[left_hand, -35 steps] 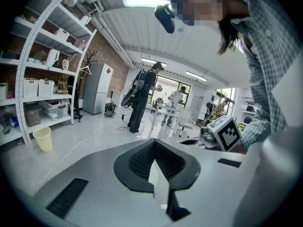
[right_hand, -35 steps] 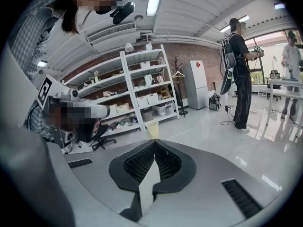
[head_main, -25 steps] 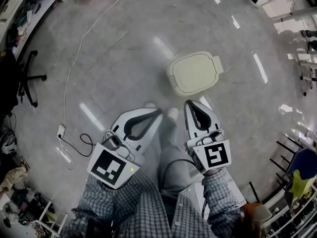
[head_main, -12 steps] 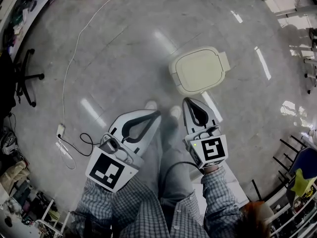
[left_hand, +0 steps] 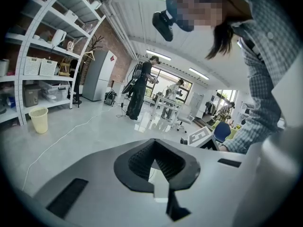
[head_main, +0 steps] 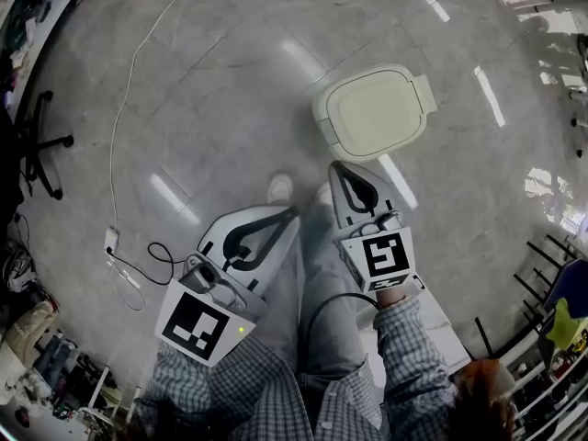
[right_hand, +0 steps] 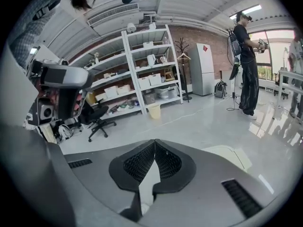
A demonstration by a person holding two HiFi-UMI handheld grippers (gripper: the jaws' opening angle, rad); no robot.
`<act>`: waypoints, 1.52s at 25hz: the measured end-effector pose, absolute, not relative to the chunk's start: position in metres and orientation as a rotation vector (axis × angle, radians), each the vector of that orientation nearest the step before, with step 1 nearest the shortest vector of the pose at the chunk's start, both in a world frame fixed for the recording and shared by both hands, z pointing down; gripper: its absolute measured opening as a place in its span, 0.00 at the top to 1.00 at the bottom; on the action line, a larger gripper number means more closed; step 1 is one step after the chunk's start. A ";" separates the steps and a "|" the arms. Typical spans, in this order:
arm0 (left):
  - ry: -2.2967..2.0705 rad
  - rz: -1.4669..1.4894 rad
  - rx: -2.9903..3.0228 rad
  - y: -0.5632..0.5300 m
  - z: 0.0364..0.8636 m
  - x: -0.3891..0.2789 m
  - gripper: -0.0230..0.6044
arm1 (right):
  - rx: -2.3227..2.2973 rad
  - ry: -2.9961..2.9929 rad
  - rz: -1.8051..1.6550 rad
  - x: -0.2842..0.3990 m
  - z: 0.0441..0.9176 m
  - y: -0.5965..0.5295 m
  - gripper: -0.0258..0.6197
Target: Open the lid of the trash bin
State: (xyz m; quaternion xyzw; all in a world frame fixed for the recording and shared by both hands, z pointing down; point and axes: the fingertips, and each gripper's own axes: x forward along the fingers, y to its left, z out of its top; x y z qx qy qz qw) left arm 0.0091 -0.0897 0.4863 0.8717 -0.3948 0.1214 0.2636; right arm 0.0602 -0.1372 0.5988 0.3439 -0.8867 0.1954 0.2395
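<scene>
The cream trash bin (head_main: 372, 113) stands on the grey floor with its square lid down, its hinge tab to the upper right. My right gripper (head_main: 337, 167) is shut and empty, with its tips just short of the bin's near-left edge. In the right gripper view a strip of the bin (right_hand: 233, 156) shows beyond the closed jaws of the right gripper (right_hand: 155, 142). My left gripper (head_main: 295, 212) is also shut and holds nothing. It hangs lower and to the left, well away from the bin. In its own view the left gripper (left_hand: 154, 141) points across open floor.
A white cable (head_main: 129, 90) runs to a power strip (head_main: 112, 239) at the left. An office chair (head_main: 39, 145) and shelving (right_hand: 147, 74) line the room's edge. My shoes (head_main: 279, 187) are under the grippers. People (left_hand: 142, 86) stand far off. A yellow basket (left_hand: 39, 119) sits by the shelves.
The head view has shifted, so the bin now sits higher in the picture. The right gripper has moved forward with it, keeping close to the bin. Both grippers stay shut.
</scene>
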 end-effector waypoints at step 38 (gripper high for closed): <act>-1.023 0.389 2.298 -0.078 0.569 -0.003 0.96 | 0.918 -2.055 0.541 0.076 0.782 -0.150 0.93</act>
